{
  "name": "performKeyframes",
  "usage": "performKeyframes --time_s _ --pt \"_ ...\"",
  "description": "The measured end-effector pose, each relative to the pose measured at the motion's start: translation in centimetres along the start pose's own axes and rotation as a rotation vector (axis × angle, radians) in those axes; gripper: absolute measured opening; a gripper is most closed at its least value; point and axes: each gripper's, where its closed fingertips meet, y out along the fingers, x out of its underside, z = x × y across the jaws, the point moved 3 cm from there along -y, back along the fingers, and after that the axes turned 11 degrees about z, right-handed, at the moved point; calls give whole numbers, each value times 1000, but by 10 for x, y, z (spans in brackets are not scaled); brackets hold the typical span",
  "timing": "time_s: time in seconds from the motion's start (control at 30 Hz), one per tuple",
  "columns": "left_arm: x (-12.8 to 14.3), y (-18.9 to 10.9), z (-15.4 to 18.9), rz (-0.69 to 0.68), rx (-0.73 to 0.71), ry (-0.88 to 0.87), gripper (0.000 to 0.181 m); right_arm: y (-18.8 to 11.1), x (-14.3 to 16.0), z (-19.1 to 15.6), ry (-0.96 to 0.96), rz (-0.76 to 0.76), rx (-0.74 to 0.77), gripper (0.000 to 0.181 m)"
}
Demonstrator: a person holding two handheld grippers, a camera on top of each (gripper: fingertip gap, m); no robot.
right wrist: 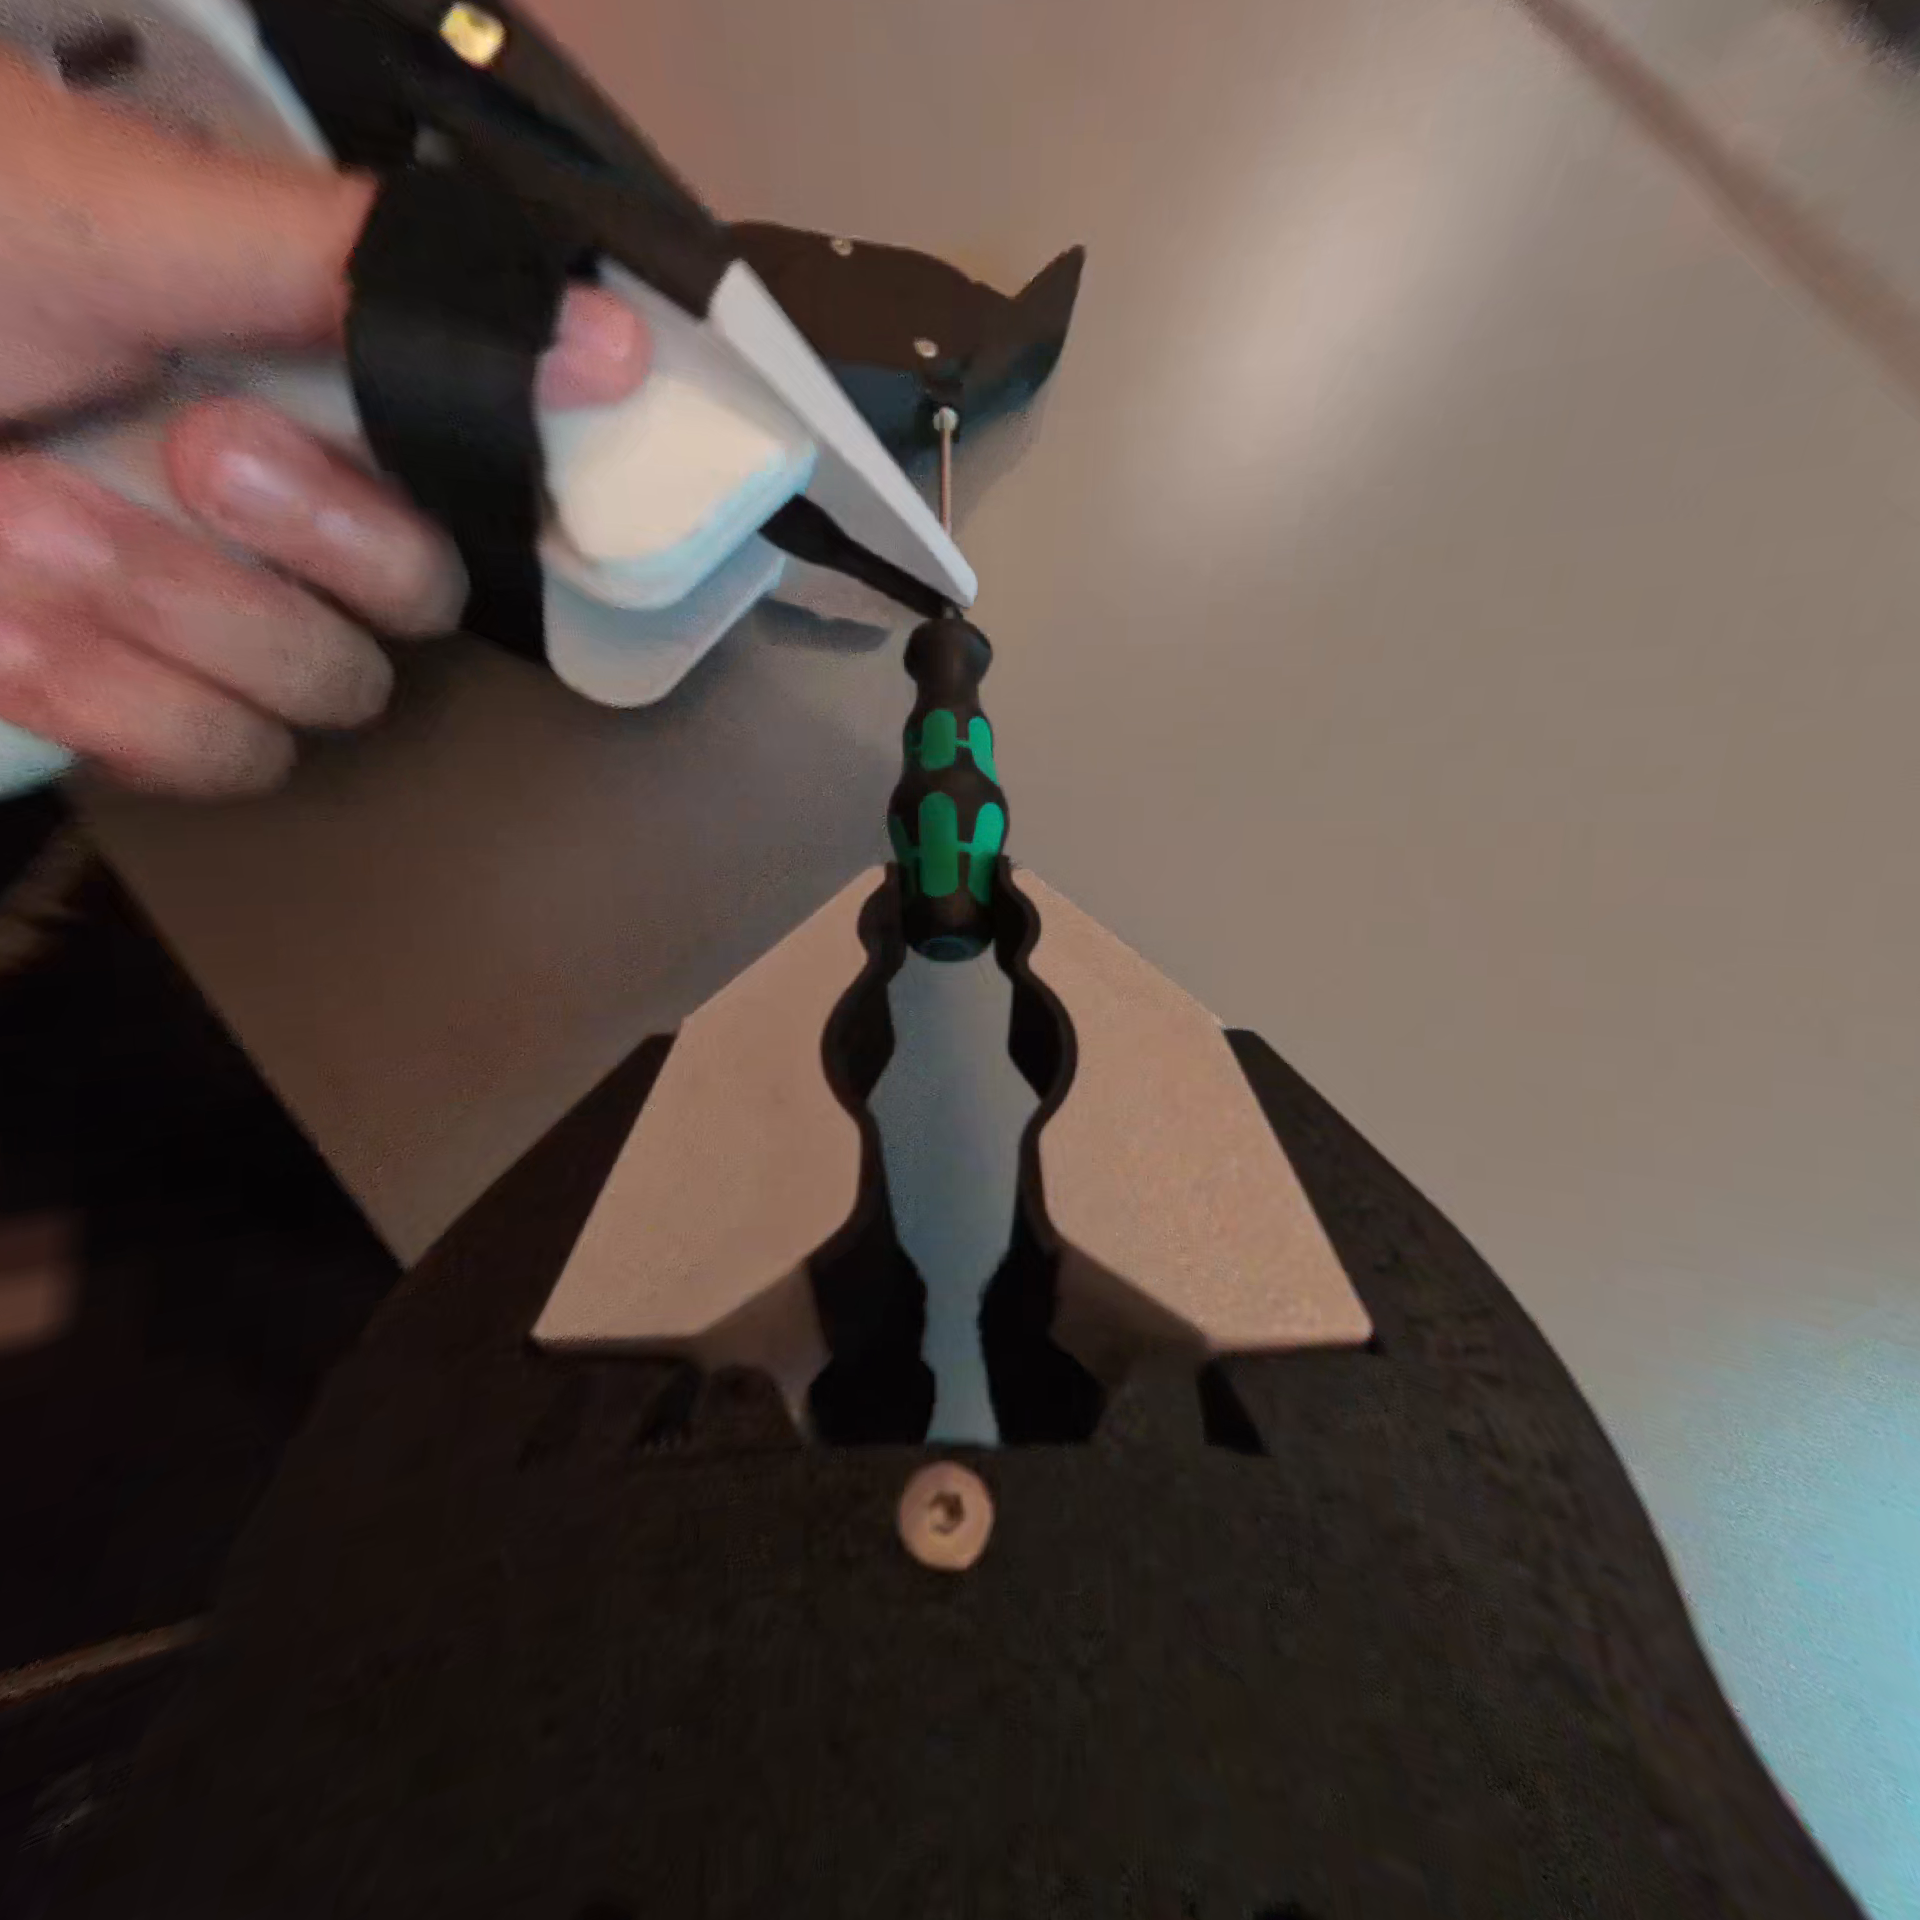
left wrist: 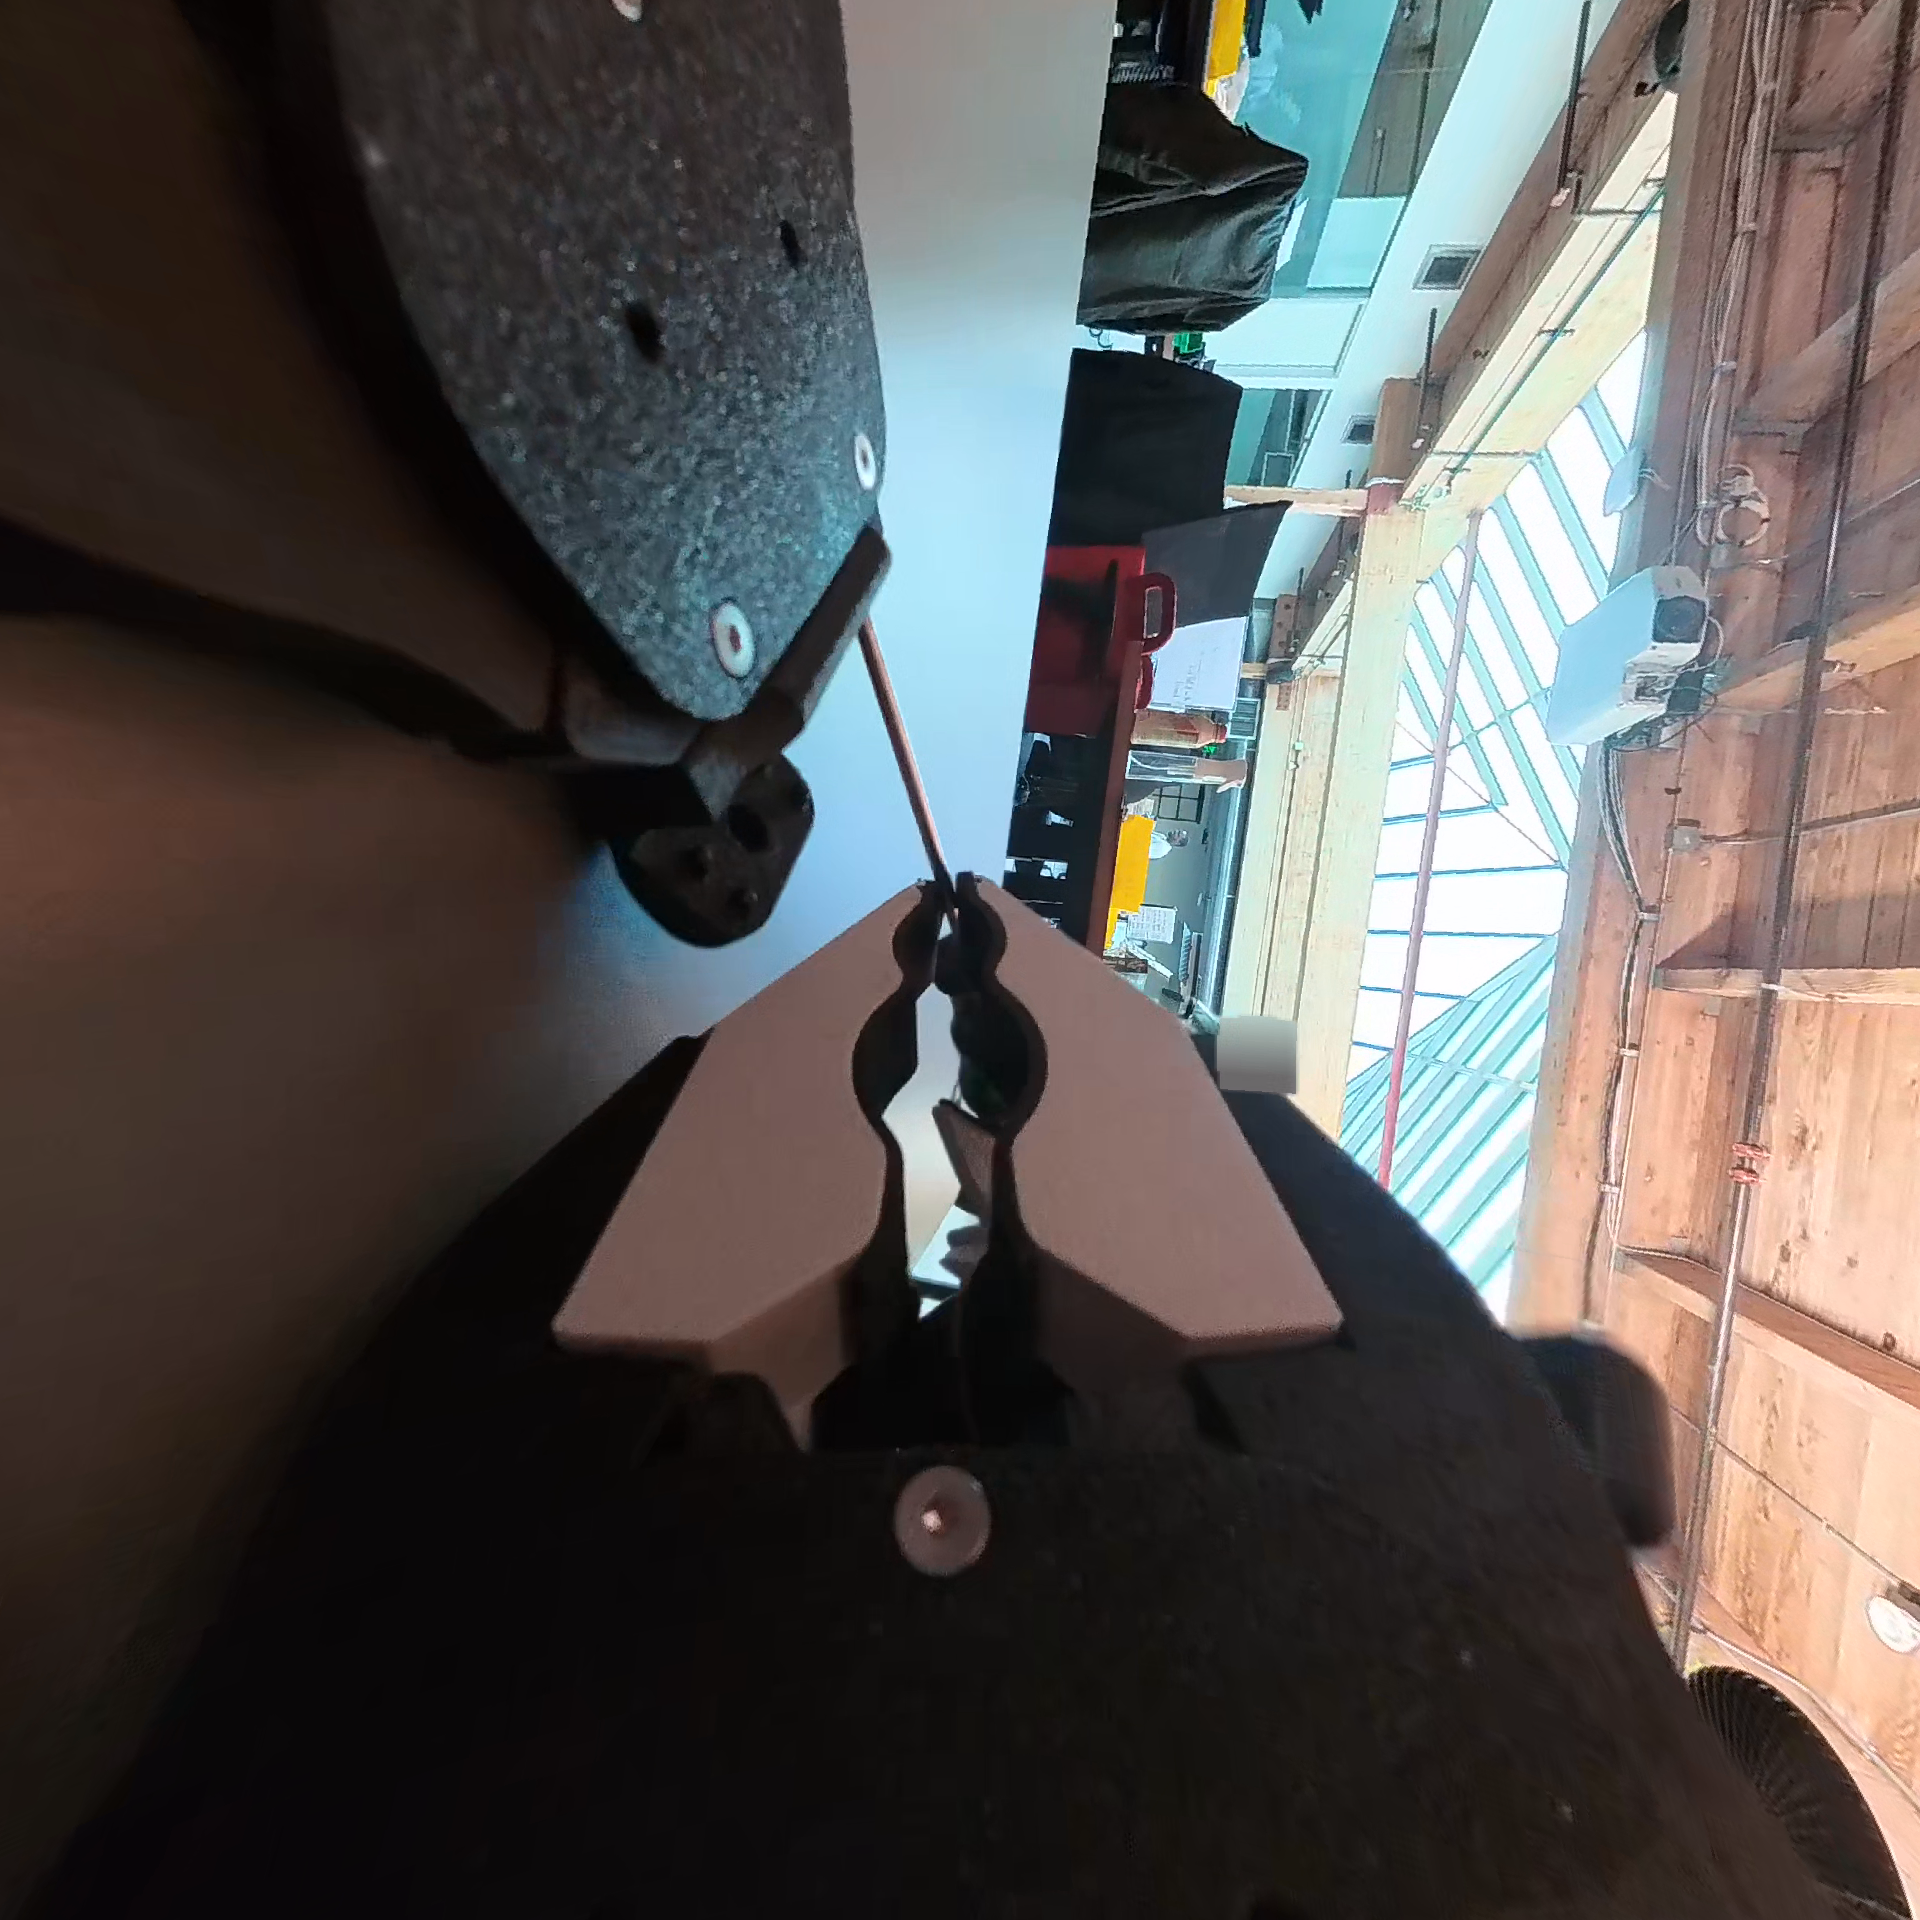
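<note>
Your right gripper (right wrist: 951, 904) is clamped on the green-and-black screwdriver's (right wrist: 948, 821) handle; your left gripper (left wrist: 948, 902) pinches its thin shaft (left wrist: 902, 753) near the tip, which meets a black speckled plate (left wrist: 644, 343) above the table (right wrist: 1455, 623)

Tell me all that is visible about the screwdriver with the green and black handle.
The screwdriver is small, with a bulged black handle bearing green grip patches and a thin metal shaft. The right gripper clamps the handle's rear end; the left gripper pinches the shaft just past the handle. It points away from the right wrist camera. The shaft's tip meets a dark, speckled part with screws, over a pale surface.
</note>
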Motion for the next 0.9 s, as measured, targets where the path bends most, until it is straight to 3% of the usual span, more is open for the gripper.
performKeyframes --time_s 0.13,0.2,0.27,0.3,0.33,0.4,0.5,0.57,0.73,0.9 --pt "-2 -2 0 3 4 -9 3 1 -6 -6 -476 -46 213 15" --pt "-3 -2 -2 -1 -4 -10 3 3 -4 -8 -553 -35 262 15" --pt "-2 -3 -4 -5 -4 -20 2 6 3 -10 -362 -37 200 16" --pt "-2 -3 -4 -3 7 -31 2 6 4 -9 -221 -18 149 24" --pt "-1 -3 -3 -5 11 -31 2 5 5 -10 -70 0 81 44" --pt "0 -3 -1 -11 16 -17 2 3 6 -11 261 28 -68 55" --pt "-1 -3 1 -9 26 -26 2 0 -1 -6 777 138 -264 53" --pt "-2 -4 0 -4 25 -39 2 3 2 -4 973 138 -343 48" --pt "3 -2 1 -15 38 -67 2 4 2 -6 980 134 -359 20" --pt "2 -1 -1 -9 33 -69 2 3 -2 -1 800 116 -264 20"
